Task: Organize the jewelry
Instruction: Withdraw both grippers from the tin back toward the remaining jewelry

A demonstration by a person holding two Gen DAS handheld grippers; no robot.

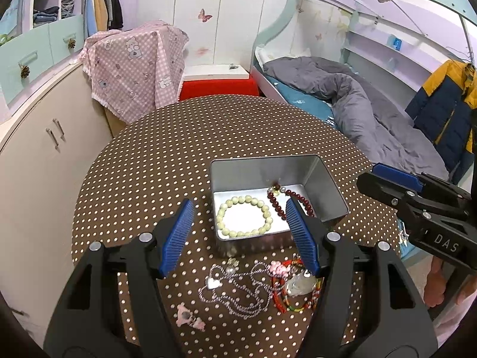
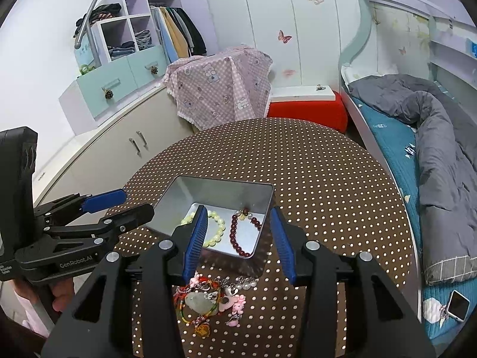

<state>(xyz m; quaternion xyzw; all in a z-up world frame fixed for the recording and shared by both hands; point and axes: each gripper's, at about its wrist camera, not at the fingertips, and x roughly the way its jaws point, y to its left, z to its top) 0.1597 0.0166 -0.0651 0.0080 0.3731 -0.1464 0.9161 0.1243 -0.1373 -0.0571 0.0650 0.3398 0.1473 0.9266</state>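
Both jaws stand apart, gripping nothing: left gripper (image 1: 241,235) and right gripper (image 2: 240,244) hover above the rectangular silver tin (image 1: 325,188), which holds a pale green bead bracelet (image 1: 245,216) and dark red bead bracelet (image 2: 238,238); tangled chains (image 1: 235,292) lie beside it on the brown dotted tablecloth (image 1: 167,155).

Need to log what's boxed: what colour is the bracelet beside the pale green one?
Dark red bracelet; clearest in the right wrist view.

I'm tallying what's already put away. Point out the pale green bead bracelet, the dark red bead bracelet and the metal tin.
Pale green bead bracelet (image 1: 245,216): left wrist view, on its near beads.
Dark red bead bracelet (image 2: 235,240): right wrist view, on its left strand.
Metal tin (image 1: 256,173): left wrist view, on its far inner wall.
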